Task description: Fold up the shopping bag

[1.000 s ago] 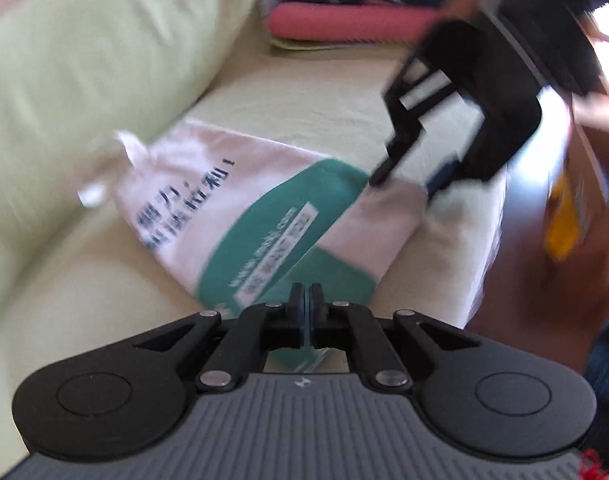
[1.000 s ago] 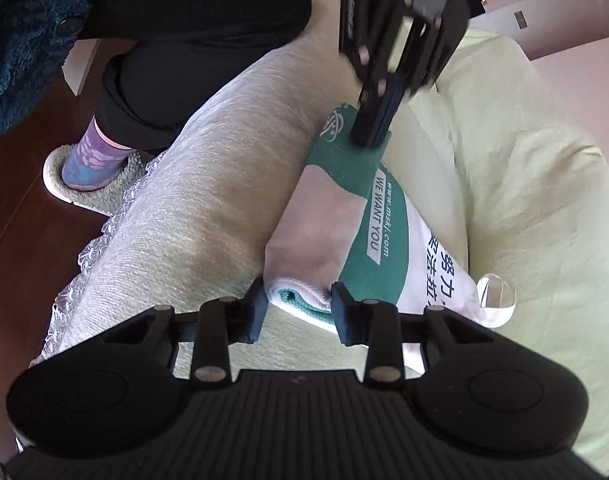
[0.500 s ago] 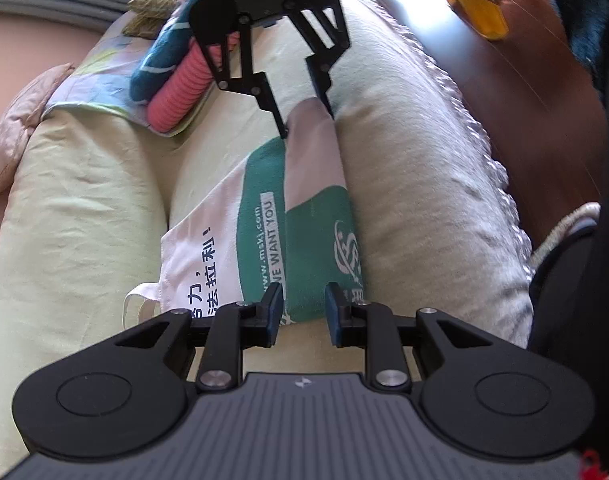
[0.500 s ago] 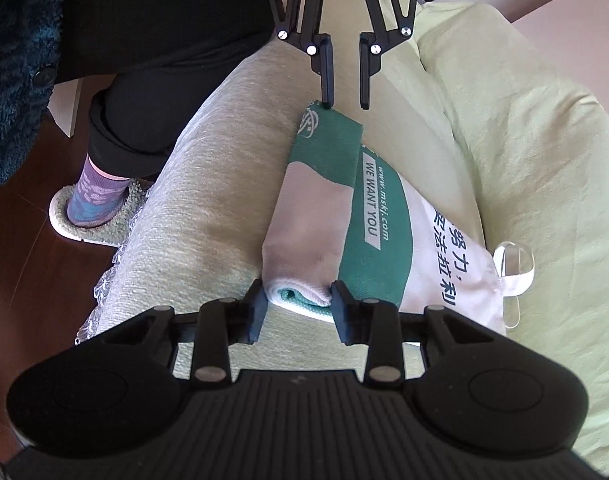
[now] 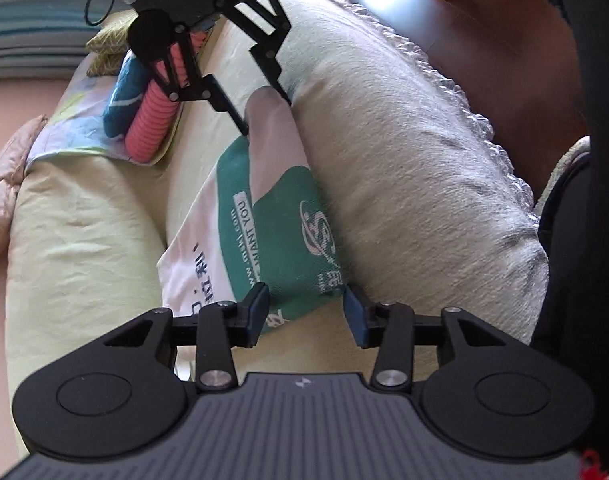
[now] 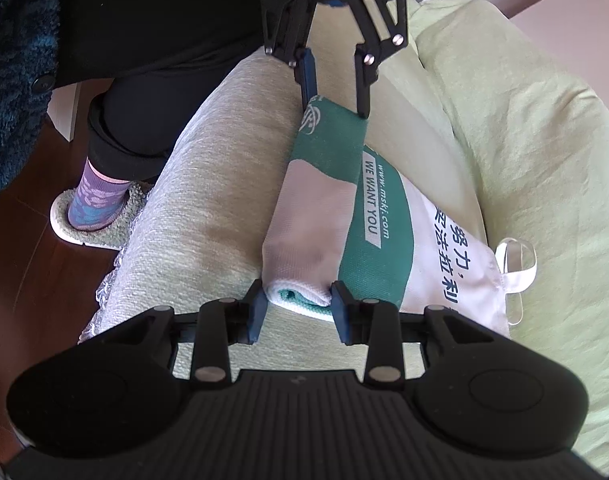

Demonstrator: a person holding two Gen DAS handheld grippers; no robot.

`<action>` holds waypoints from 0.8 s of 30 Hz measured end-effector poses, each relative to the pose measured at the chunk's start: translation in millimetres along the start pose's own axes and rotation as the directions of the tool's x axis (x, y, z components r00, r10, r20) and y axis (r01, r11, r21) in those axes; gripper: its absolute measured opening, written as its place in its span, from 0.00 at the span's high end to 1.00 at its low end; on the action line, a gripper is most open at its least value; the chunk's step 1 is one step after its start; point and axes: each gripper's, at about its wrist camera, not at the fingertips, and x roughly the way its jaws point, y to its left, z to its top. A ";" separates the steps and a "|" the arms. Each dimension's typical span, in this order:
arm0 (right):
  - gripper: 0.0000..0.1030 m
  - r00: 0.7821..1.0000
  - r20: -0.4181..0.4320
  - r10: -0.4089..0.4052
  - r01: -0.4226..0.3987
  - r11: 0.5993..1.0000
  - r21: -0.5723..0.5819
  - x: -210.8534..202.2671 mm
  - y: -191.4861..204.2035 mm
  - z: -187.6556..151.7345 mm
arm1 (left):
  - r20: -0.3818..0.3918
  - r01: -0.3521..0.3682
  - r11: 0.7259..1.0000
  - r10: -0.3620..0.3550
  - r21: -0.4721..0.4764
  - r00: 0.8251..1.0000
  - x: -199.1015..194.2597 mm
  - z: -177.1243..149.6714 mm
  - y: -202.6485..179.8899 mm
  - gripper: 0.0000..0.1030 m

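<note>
A pale sofa [image 6: 208,216] fills most of both views, its seat edge running from 7 o'clock up to 12 in the right wrist view, with a green cushion [image 6: 524,152] along the back at 3 o'clock. On the seat lies the bag [image 6: 344,216], white and green with printed lettering, its front edge rolled over into a long fold that lies along the seat edge; a white handle [image 6: 518,264] loops out of it at 3 o'clock. A person's dark-trousered leg [image 6: 136,116], in a purple sock and a slipper, stands on the brown floor at 9 o'clock. In the left wrist view, folded textiles [image 5: 152,112], pink and blue, lie at 11 o'clock on the far part of the sofa. The right gripper [image 6: 298,312] holds the near end of the roll, its jaws narrow and pressed on either side of the layered fabric. The left gripper [image 5: 306,316] stands at the other end of the roll, its jaws opening, with the green corner between them and the pads clear of the cloth.
</note>
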 end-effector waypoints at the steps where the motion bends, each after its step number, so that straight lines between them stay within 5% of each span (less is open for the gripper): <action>1: 0.69 1.000 0.001 0.000 0.000 1.000 -0.002 0.0 0.1 -0.3 | 0.007 0.040 0.999 -0.040 -0.036 0.999 1.7 -2.1 7.5 0.57; 4: 0.69 1.000 0.009 0.003 -0.003 1.000 0.014 -0.1 -1.6 -1.5 | 0.049 0.185 0.952 -0.178 -0.242 0.983 9.0 -15.3 38.7 0.60; 8: 0.69 1.000 0.014 0.023 -0.024 0.992 0.126 -0.3 -11.3 -2.6 | 0.122 0.320 0.821 -0.298 -0.473 0.947 19.6 -33.7 68.8 0.60; 10: 0.69 0.999 0.010 0.048 -0.049 0.968 0.246 -1.0 -22.0 -2.9 | 0.162 0.368 0.724 -0.340 -0.584 0.926 24.1 -44.1 80.8 0.60; 13: 0.69 0.997 0.011 0.081 -0.079 0.910 0.407 -3.0 -36.2 -2.8 | 0.209 0.408 0.617 -0.370 -0.672 0.905 23.2 -55.0 86.5 0.71; 14: 0.69 0.996 0.016 0.091 -0.088 0.887 0.453 -4.0 -40.6 -2.6 | 0.221 0.420 0.590 -0.381 -0.689 0.898 22.2 -57.0 87.3 0.82; 17: 0.69 0.985 0.083 0.151 -0.170 0.769 0.617 -11.5 -57.3 -3.9 | 0.269 0.457 0.509 -0.401 -0.730 0.876 7.0 -63.4 88.5 0.82; 20: 0.69 0.971 0.140 0.195 -0.237 0.678 0.696 -13.6 -60.0 -5.8 | 0.261 0.440 0.512 -0.385 -0.738 0.885 0.2 -64.5 85.8 0.83; 23: 0.69 0.967 0.143 0.213 -0.248 0.637 0.730 -6.6 -60.1 -12.0 | 0.172 0.347 0.602 -0.329 -0.719 0.928 -5.4 -56.7 81.6 0.69; 24: 0.69 0.966 0.146 0.214 -0.251 0.626 0.739 -5.2 -60.3 -13.6 | 0.127 0.296 0.674 -0.289 -0.677 0.949 -10.7 -49.0 76.6 0.68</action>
